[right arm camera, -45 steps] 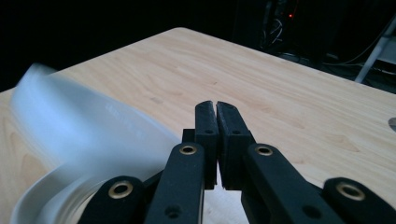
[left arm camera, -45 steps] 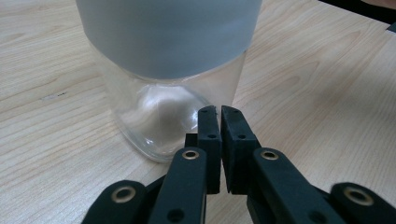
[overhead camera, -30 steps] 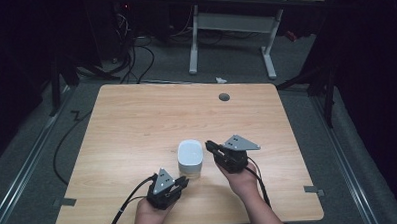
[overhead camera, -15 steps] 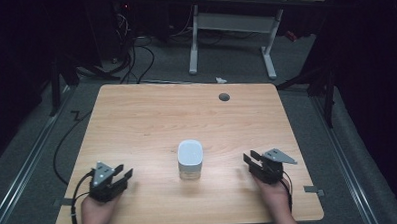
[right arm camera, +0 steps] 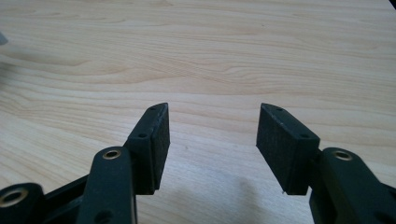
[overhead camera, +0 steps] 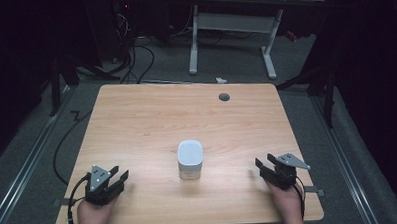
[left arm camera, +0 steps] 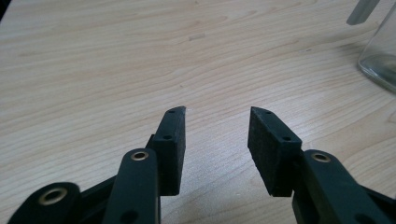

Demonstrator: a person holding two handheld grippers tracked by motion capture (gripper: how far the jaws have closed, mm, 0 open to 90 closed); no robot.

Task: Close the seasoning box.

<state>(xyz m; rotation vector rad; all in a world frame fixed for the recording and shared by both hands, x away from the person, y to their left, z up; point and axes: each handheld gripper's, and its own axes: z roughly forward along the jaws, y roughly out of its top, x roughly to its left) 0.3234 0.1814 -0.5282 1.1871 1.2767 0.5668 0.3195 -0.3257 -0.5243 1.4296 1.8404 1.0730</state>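
Observation:
A clear glass jar with a white lid [overhead camera: 190, 159] stands upright near the middle of the wooden table [overhead camera: 151, 118]. My left gripper [overhead camera: 119, 177] rests near the front left corner, held by a hand, open with nothing between its fingers. Its own view shows the left gripper [left arm camera: 215, 112] over bare wood and the jar's glass base [left arm camera: 380, 60] at the right edge. My right gripper [overhead camera: 264, 164] sits near the front right edge, also open and empty. The right gripper [right arm camera: 212, 108] looks across bare tabletop in its own view.
A round cable hole [overhead camera: 224, 97] lies near the table's far edge. Black cable [overhead camera: 70, 211] trails from the left gripper off the front left. A white desk frame [overhead camera: 231, 36] and floor cables stand beyond the table.
Both grippers have drawn away from the jar, the left one out to the front left corner and the right one to the front right. The jar stays in place.

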